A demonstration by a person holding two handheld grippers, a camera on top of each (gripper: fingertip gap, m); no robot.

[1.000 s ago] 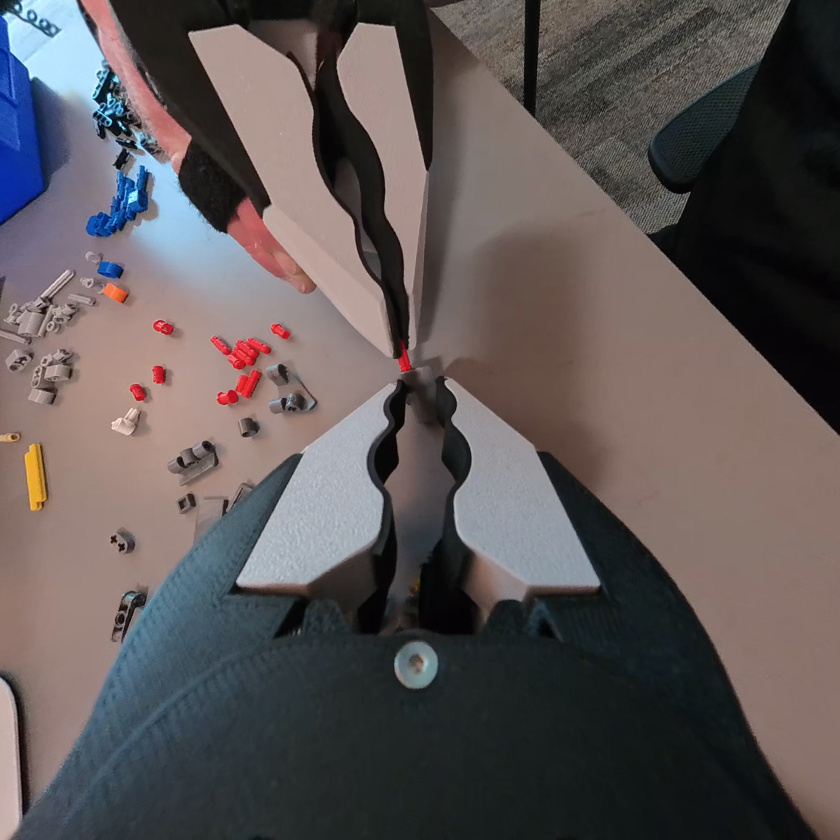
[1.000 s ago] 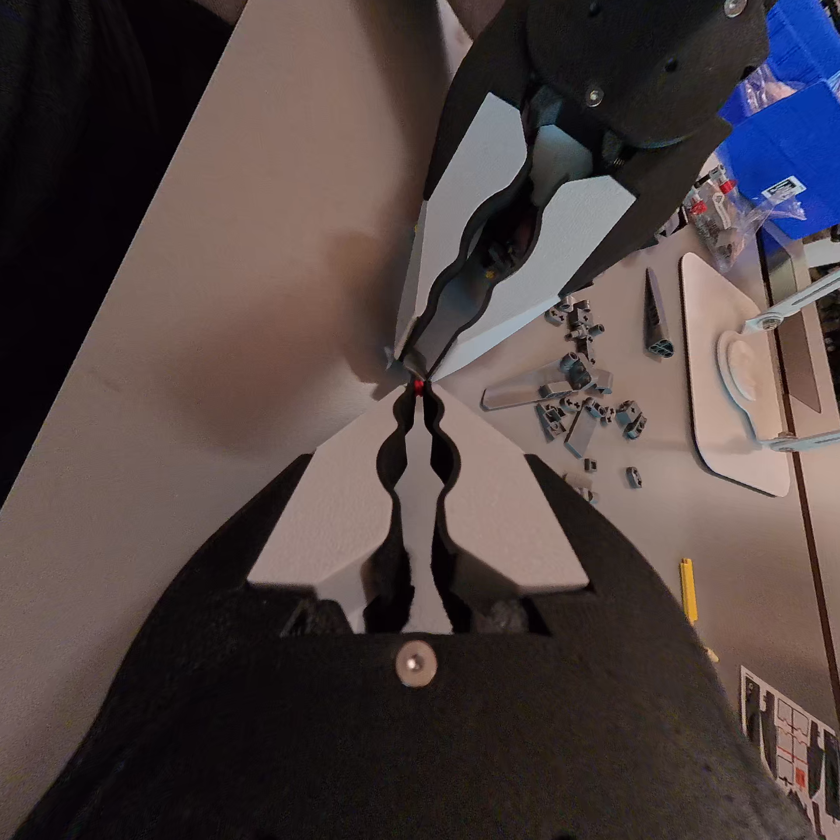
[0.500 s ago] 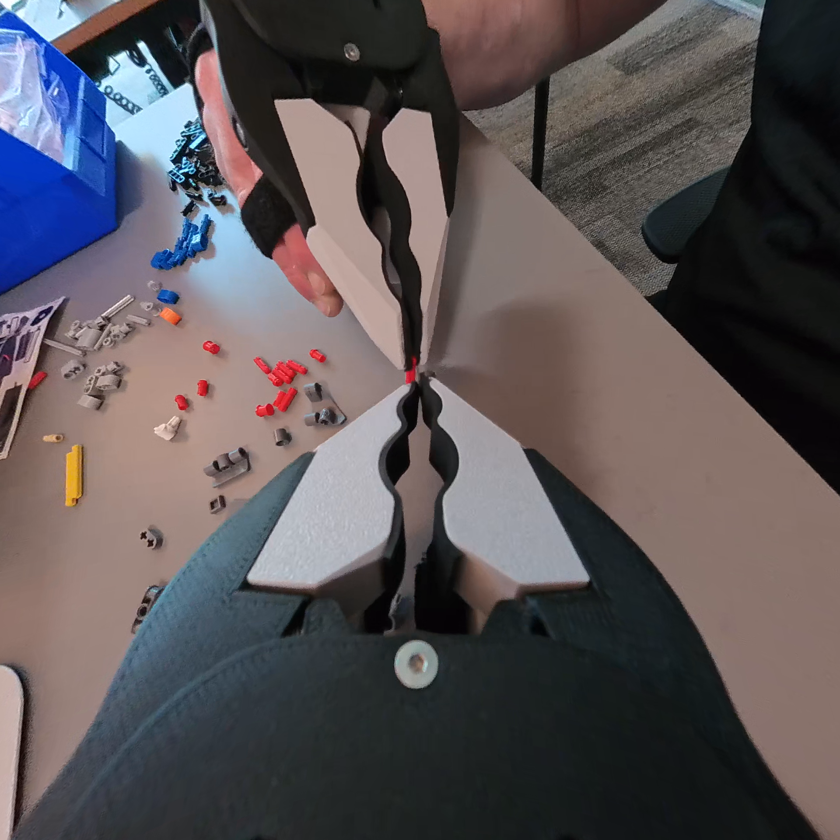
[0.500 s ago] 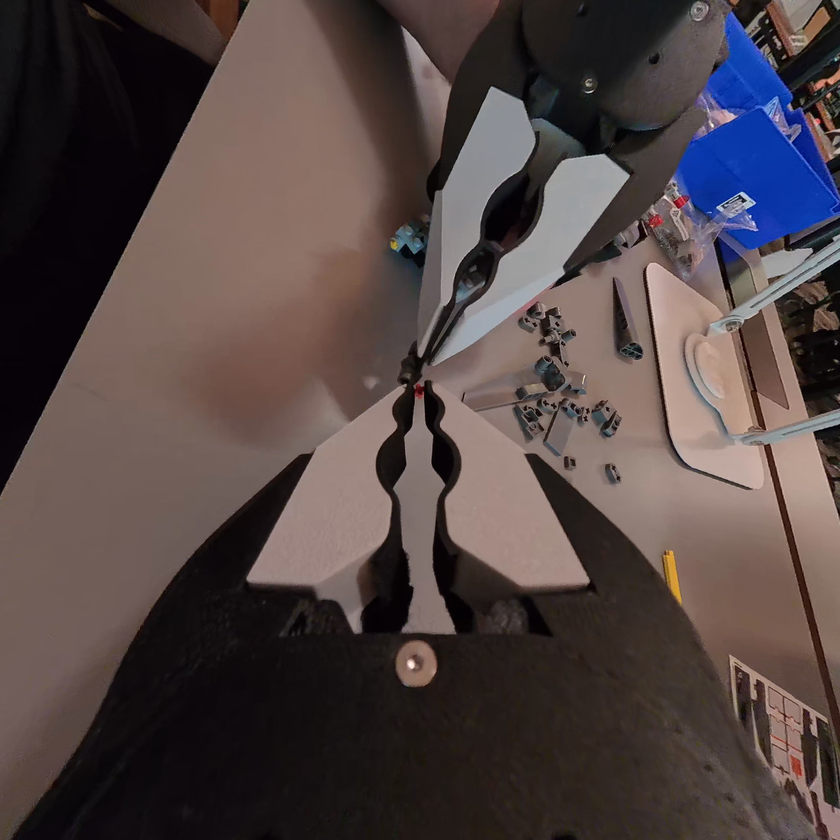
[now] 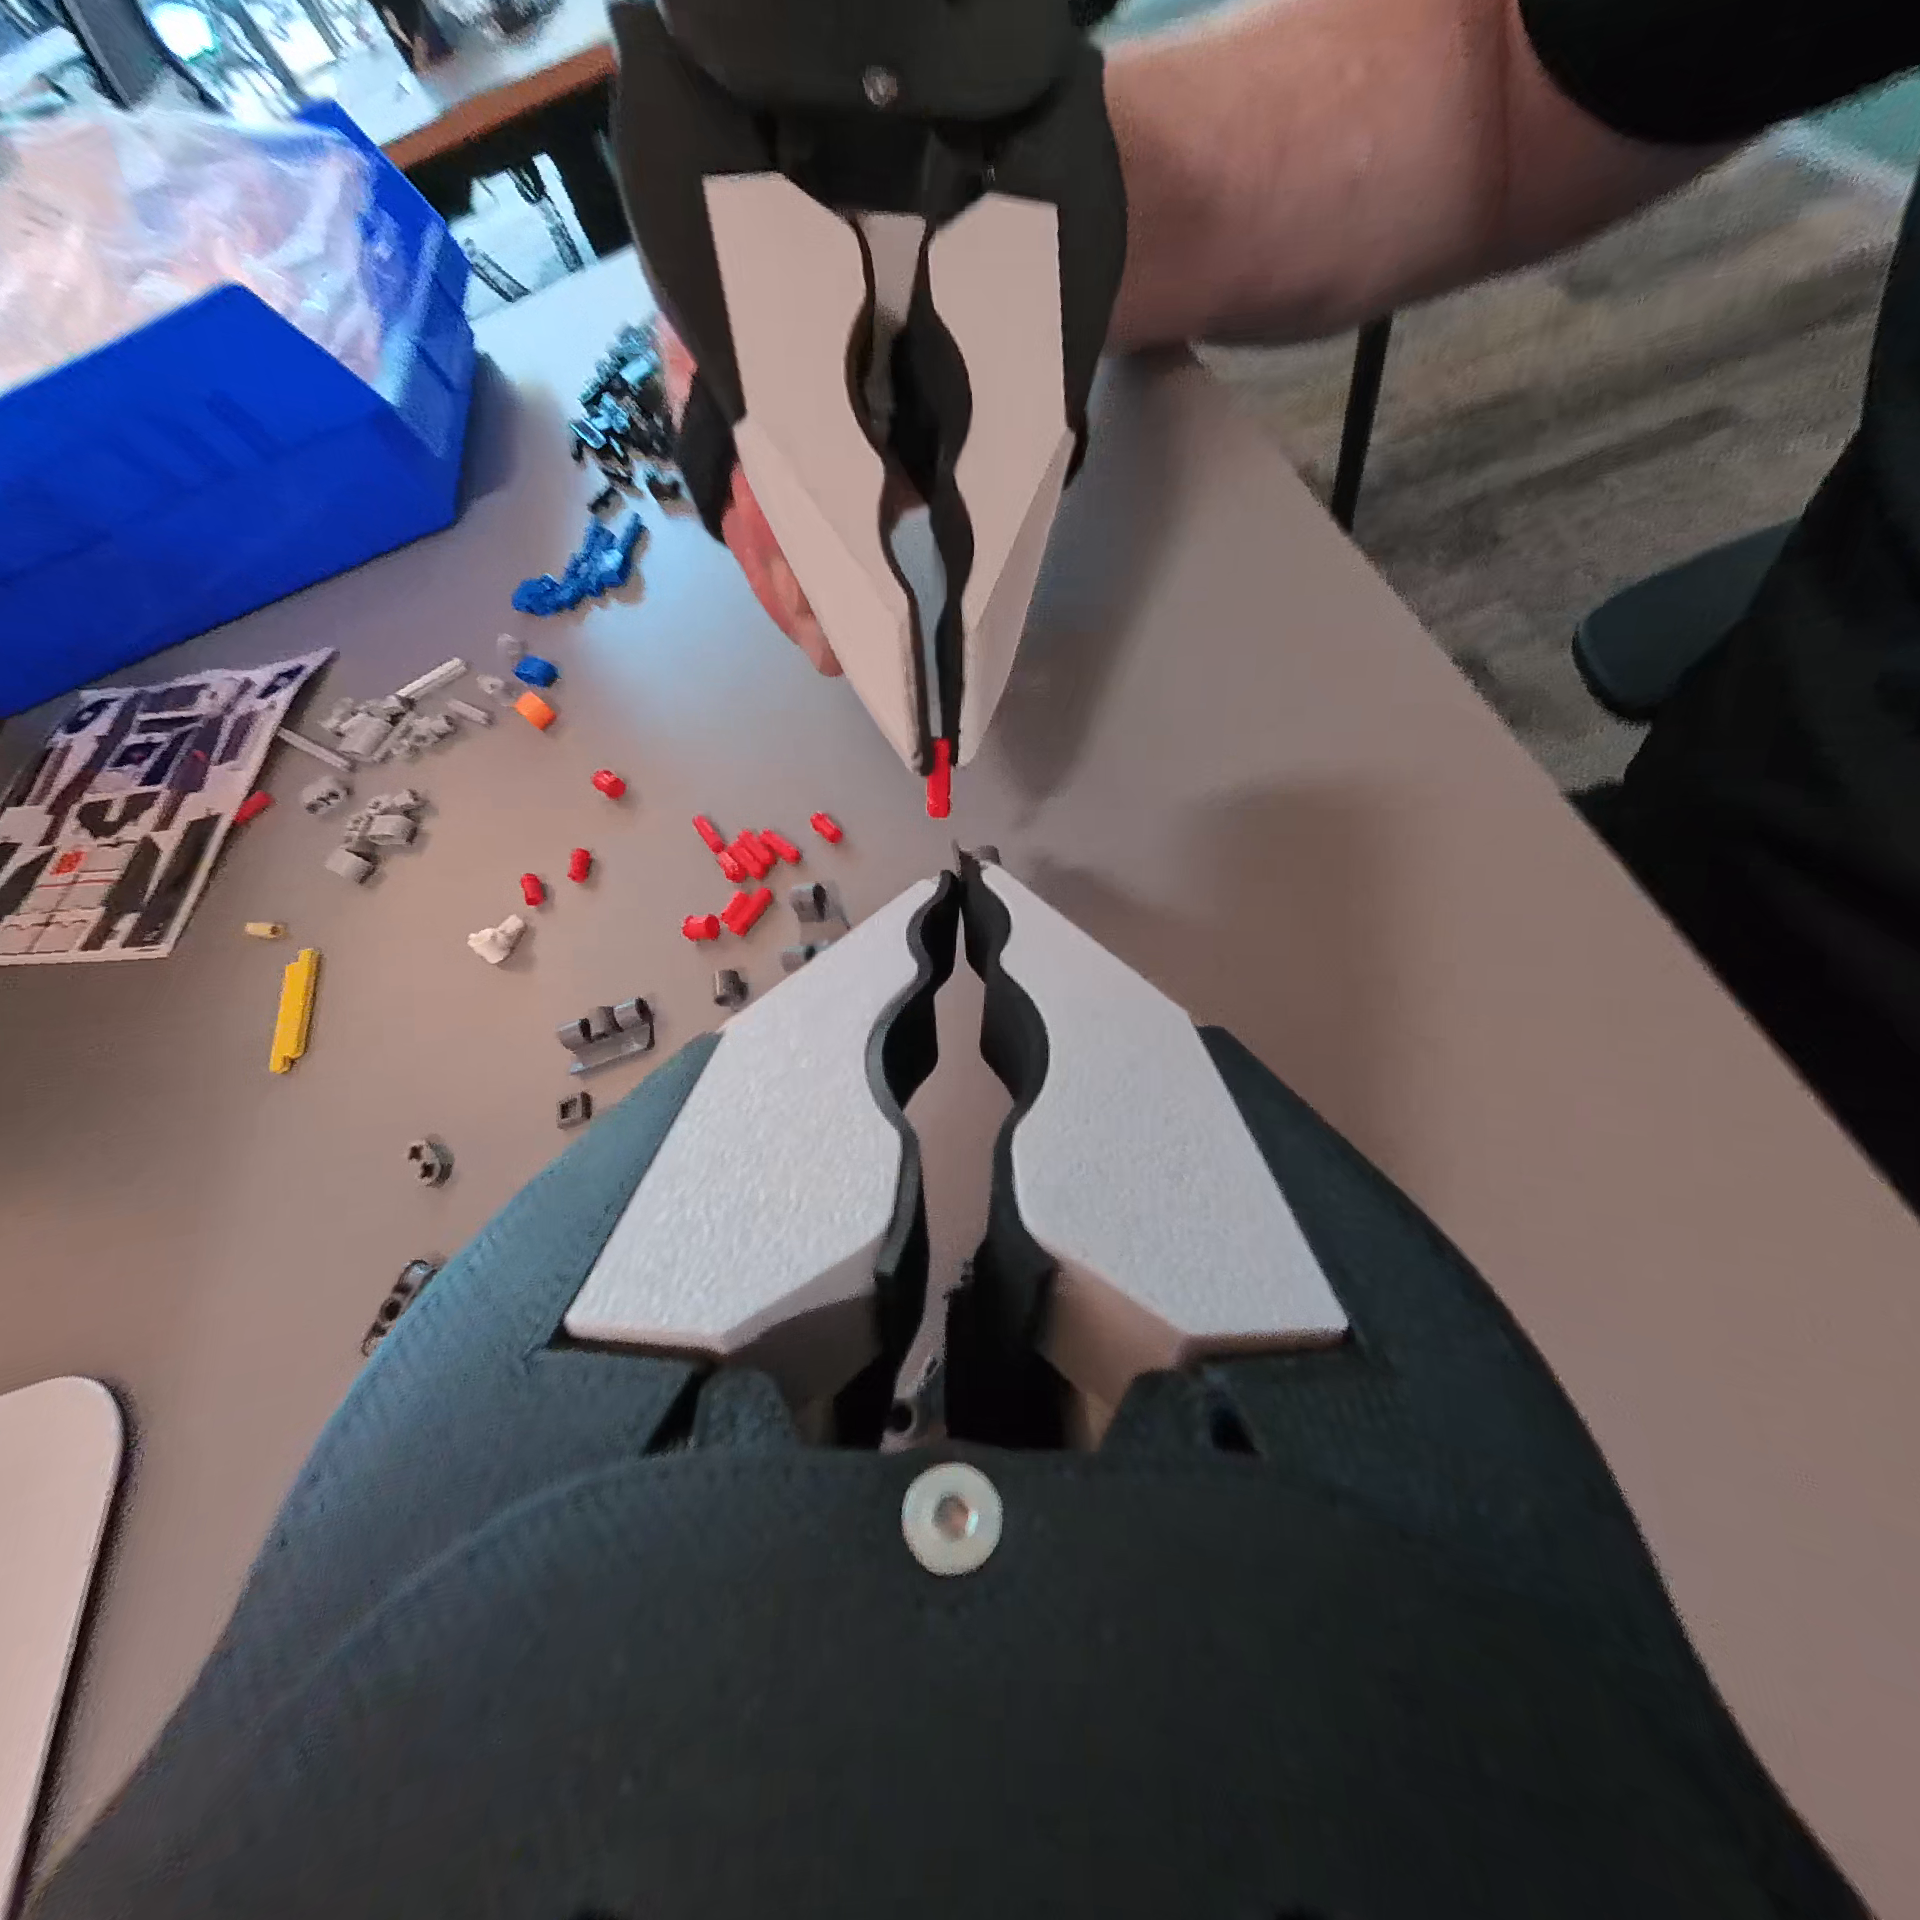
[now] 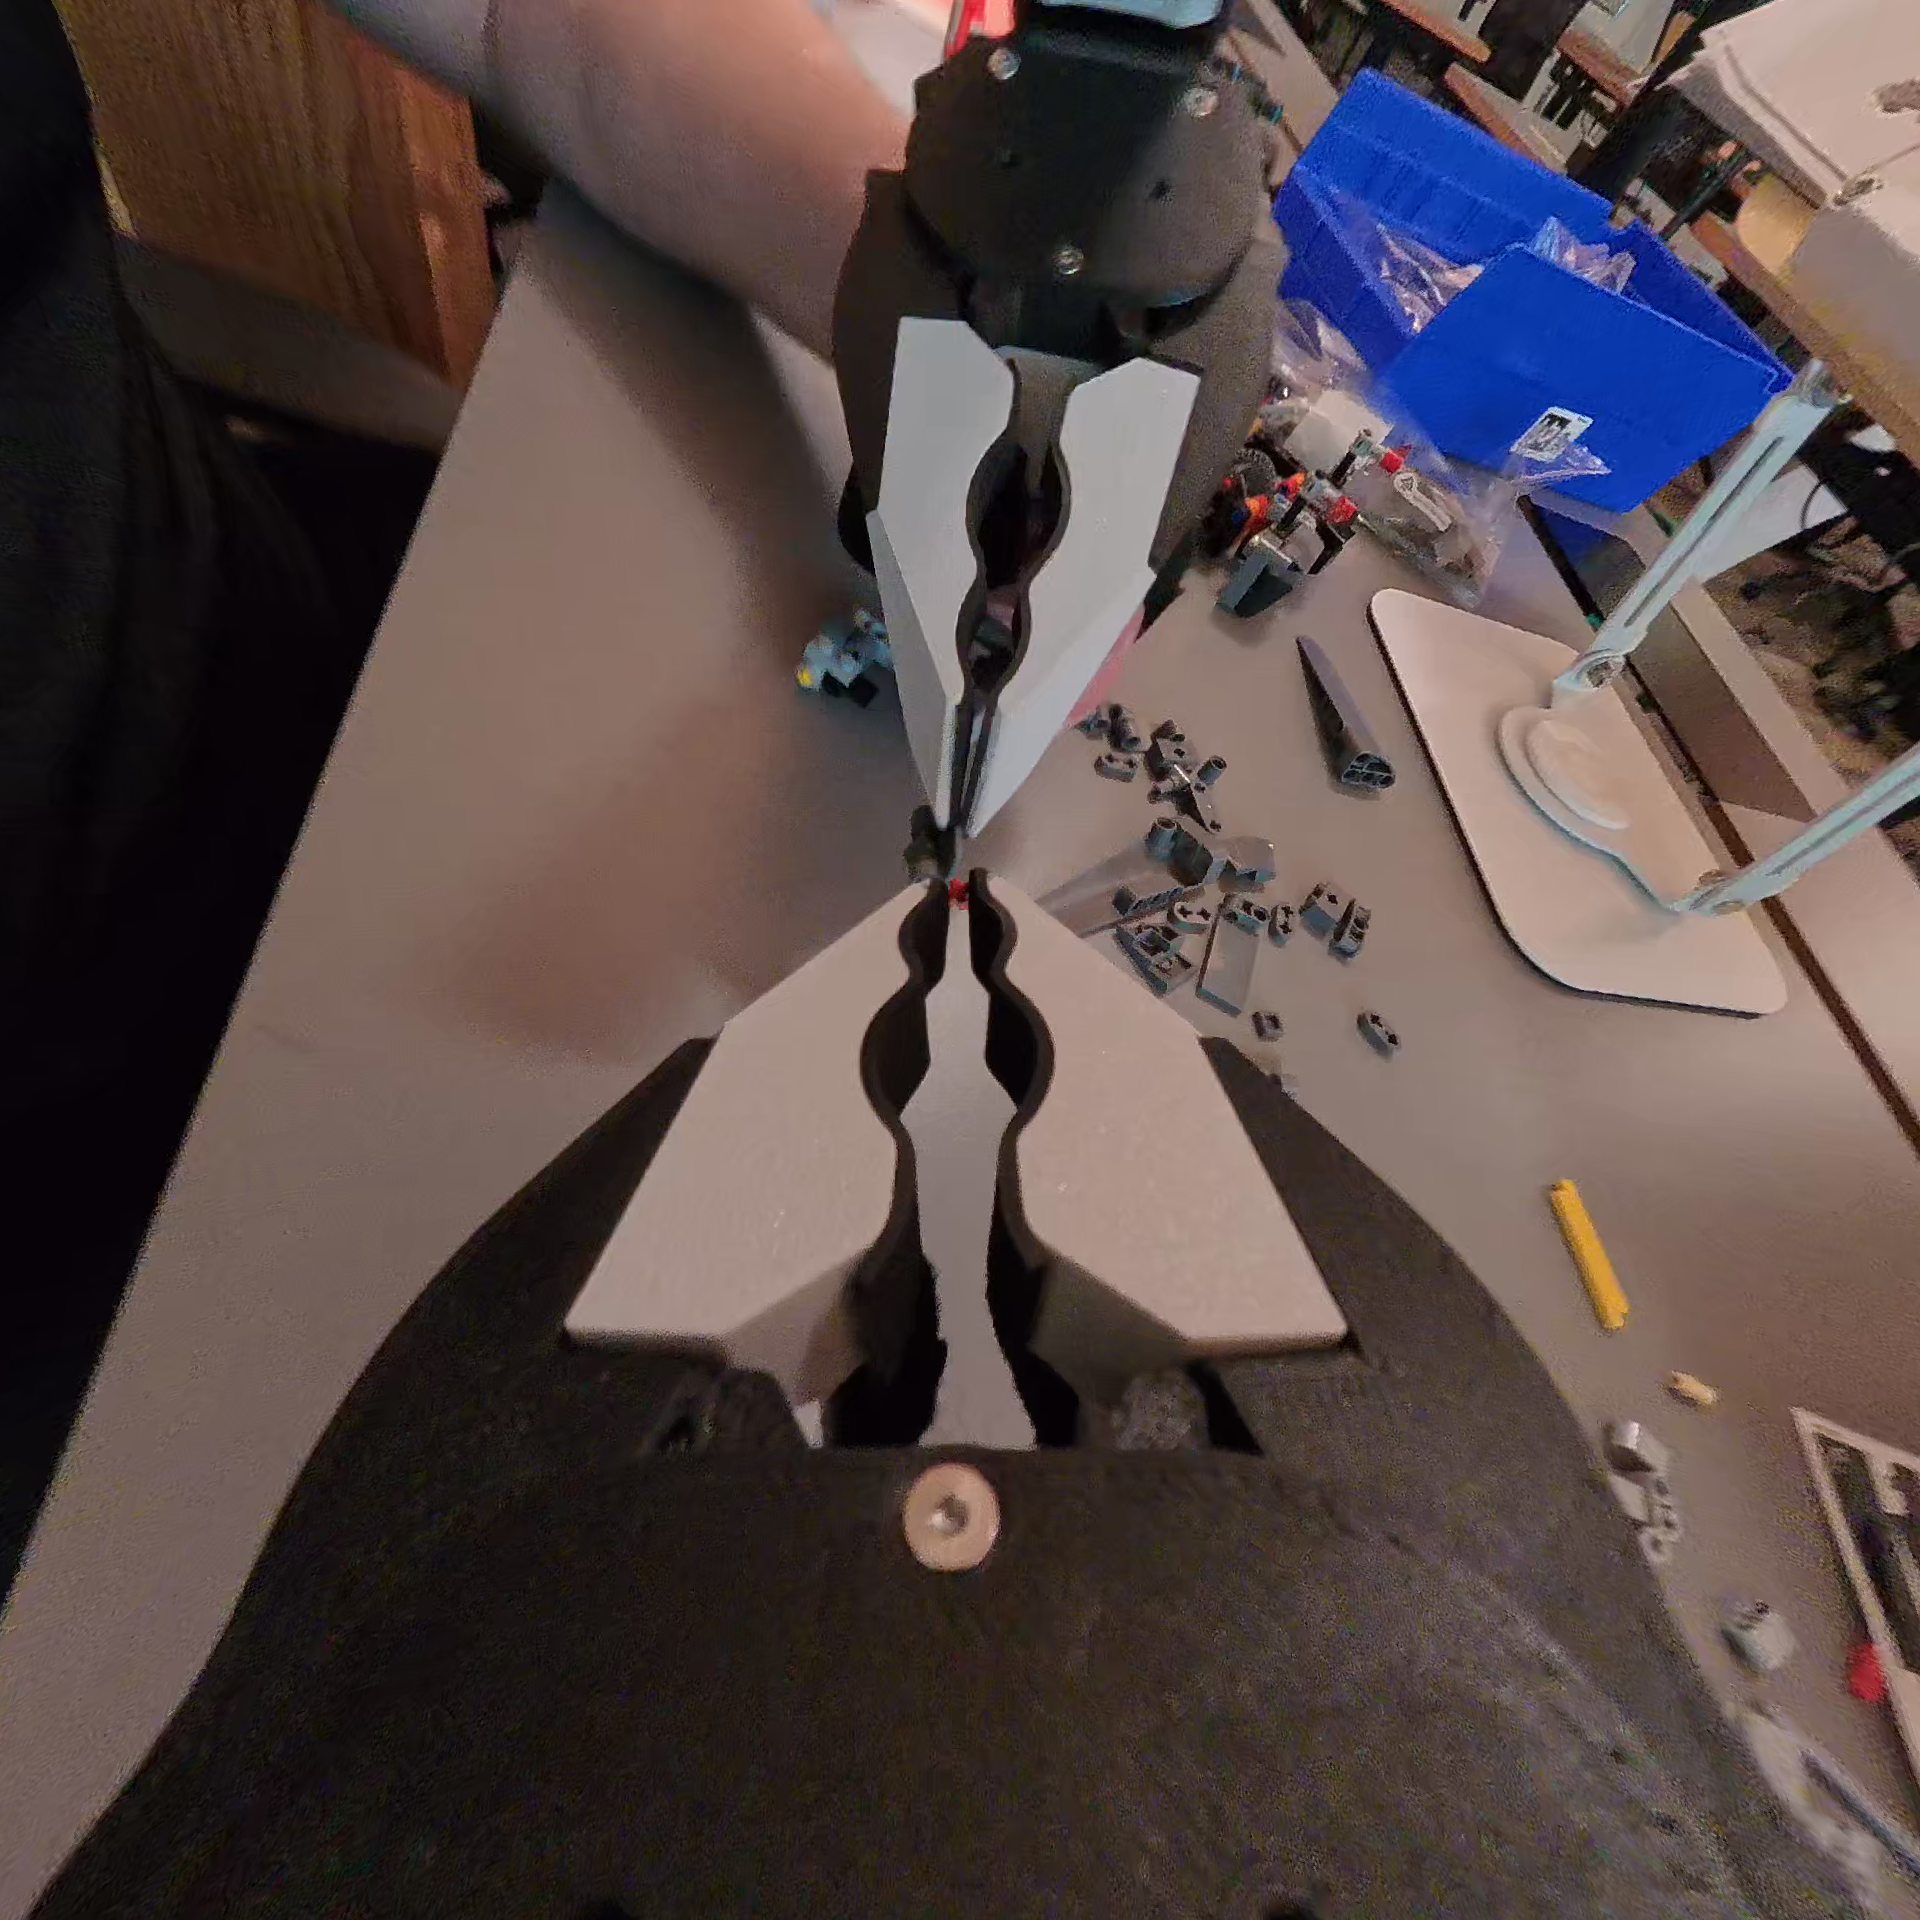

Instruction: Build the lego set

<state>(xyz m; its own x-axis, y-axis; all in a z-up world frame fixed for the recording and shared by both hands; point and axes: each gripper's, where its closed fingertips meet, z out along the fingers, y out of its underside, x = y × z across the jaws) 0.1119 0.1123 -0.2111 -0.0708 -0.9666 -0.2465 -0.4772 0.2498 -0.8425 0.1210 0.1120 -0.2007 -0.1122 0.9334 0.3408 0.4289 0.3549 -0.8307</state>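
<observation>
Both grippers are up off the table (image 5: 1299,831), tips facing each other, close but not touching.

Right gripper (image 5: 938,764): closed on a red pin (image 5: 938,781). In the left wrist view the pin sticks out past the fingertips, about half its length showing, both pads pressed on its upper end. In the right wrist view only a red speck shows between the tips.

Left gripper (image 5: 961,878): closed on a small grey part (image 6: 928,840). In its own view only a sliver shows past the tips; the right wrist view shows it as a dark lump on the tip, offset to one side. I cannot make out its shape.

Pin and grey part are near each other, with a gap between them in the left wrist view.

On the table, to the left in the left wrist view: a scatter of red pins (image 5: 748,857), grey parts (image 5: 608,1034), blue parts (image 5: 577,582), one orange part (image 5: 535,710), a yellow bar (image 5: 294,1008), a printed sheet (image 5: 125,810). A blue bin (image 5: 208,488) with clear bags stands behind. The right wrist view shows a stand base (image 6: 1558,831) beside more grey parts.

A hand (image 5: 1299,197) holds the right gripper.
</observation>
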